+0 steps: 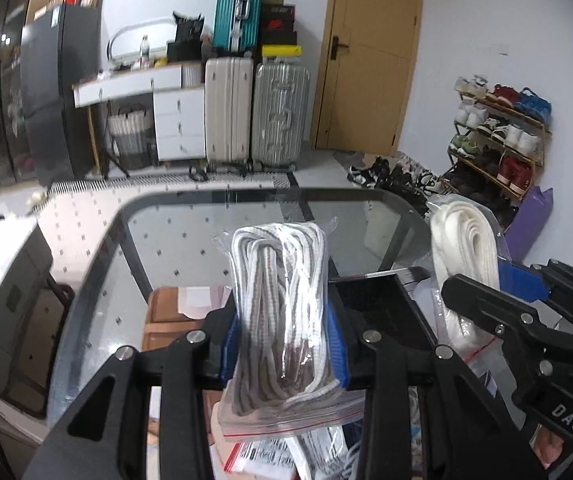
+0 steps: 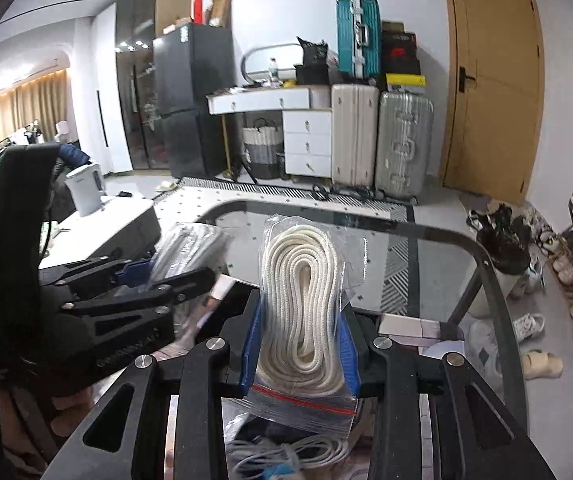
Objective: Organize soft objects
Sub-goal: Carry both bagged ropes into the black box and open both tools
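My left gripper (image 1: 284, 344) is shut on a clear zip bag of grey-and-white striped cord (image 1: 282, 312), held upright above the glass table (image 1: 166, 248). My right gripper (image 2: 300, 344) is shut on a clear zip bag of white rope (image 2: 304, 300), also held upright. In the left wrist view the right gripper (image 1: 498, 296) shows at the right with the white rope bag (image 1: 466, 248). In the right wrist view the left gripper (image 2: 138, 284) shows at the left with the striped cord bag (image 2: 186, 248).
Below the grippers lie more bagged items, a coil of white cable (image 2: 286, 452) and a brown box (image 1: 166, 320) under the glass. Suitcases (image 1: 254, 112), a white dresser (image 1: 158, 112), a door (image 1: 370, 56) and a shoe rack (image 1: 498, 140) stand behind.
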A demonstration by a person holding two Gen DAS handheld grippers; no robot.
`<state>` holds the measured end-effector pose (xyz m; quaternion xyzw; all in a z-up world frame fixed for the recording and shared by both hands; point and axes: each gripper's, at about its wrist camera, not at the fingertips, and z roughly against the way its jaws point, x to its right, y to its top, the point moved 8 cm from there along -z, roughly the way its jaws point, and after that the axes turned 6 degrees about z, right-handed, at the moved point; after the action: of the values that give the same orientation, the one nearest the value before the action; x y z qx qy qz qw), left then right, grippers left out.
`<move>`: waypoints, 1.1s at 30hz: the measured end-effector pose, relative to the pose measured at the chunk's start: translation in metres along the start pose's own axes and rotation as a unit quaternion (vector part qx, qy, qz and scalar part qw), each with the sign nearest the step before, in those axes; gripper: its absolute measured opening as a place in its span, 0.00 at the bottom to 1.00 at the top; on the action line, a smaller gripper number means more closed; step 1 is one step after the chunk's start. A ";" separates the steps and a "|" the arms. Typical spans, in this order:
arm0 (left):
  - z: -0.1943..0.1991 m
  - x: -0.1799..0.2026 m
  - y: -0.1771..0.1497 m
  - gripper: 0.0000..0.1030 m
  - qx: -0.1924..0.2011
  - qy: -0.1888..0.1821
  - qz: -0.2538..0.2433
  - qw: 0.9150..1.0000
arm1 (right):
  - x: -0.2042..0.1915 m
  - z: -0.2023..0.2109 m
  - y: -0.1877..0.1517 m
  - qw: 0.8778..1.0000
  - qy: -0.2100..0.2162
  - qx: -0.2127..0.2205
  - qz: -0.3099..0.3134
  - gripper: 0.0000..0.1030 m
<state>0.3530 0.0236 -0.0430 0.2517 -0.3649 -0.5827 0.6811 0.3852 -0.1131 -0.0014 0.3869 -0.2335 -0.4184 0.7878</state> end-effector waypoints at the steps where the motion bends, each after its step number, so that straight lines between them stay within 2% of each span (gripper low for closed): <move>1: -0.004 0.000 -0.003 0.35 -0.003 0.001 0.000 1.000 | 0.005 -0.008 -0.001 1.000 0.000 -0.005 -0.006 0.33; 8: -0.043 0.010 -0.013 0.35 -0.036 0.014 -0.007 0.999 | 0.025 -0.053 -0.009 0.999 0.006 -0.033 -0.036 0.33; 13: -0.064 0.014 -0.022 0.35 -0.064 0.013 0.000 0.998 | 0.026 -0.078 -0.024 0.996 0.036 -0.054 -0.065 0.33; 16: -0.066 0.017 -0.026 0.34 -0.068 0.017 0.000 0.998 | 0.027 -0.090 -0.036 0.993 0.044 -0.073 -0.076 0.33; 33: -0.076 0.020 -0.041 0.37 -0.107 0.011 0.001 0.994 | 0.026 -0.103 -0.074 0.987 0.041 -0.127 -0.091 0.35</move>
<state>0.3895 -0.0098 -0.1166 0.1836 -0.2929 -0.6146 0.7090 0.4355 -0.1181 -0.1210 0.3203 -0.1100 -0.4985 0.7980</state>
